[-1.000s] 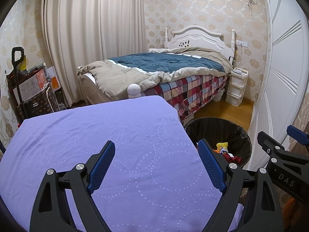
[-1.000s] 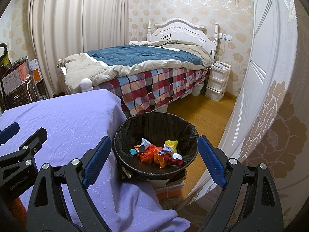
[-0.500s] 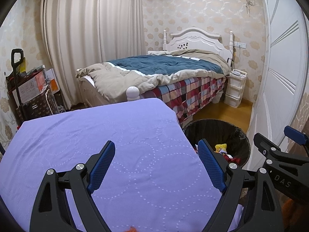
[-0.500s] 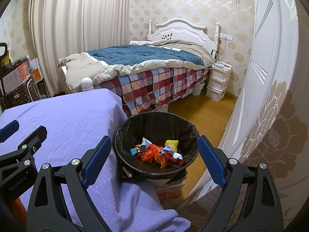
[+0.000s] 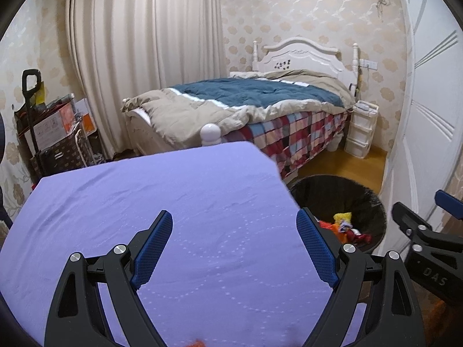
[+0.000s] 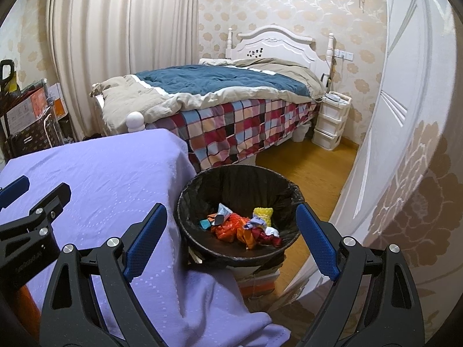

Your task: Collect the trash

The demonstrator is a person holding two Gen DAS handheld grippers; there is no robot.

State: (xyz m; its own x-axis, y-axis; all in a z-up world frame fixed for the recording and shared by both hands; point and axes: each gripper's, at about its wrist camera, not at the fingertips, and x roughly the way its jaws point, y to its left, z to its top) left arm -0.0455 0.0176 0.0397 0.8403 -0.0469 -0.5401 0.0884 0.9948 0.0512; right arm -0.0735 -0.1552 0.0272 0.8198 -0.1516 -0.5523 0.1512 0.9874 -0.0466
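Observation:
A black-lined trash bin stands right of the purple-covered table and holds several colourful wrappers. The bin also shows in the left wrist view. My left gripper is open and empty above the table's near part. My right gripper is open and empty, above the bin's near rim. A small orange scrap peeks in at the bottom edge of the left wrist view.
A bed with a plaid cover stands beyond the table. A white door is close on the right. A white drawer unit is by the bed. Boxes and a cart stand at the left wall.
The left gripper has drawn back and tilted up slightly, so an orange scrap now shows at the bottom edge. The right gripper has barely moved. Both stay open.

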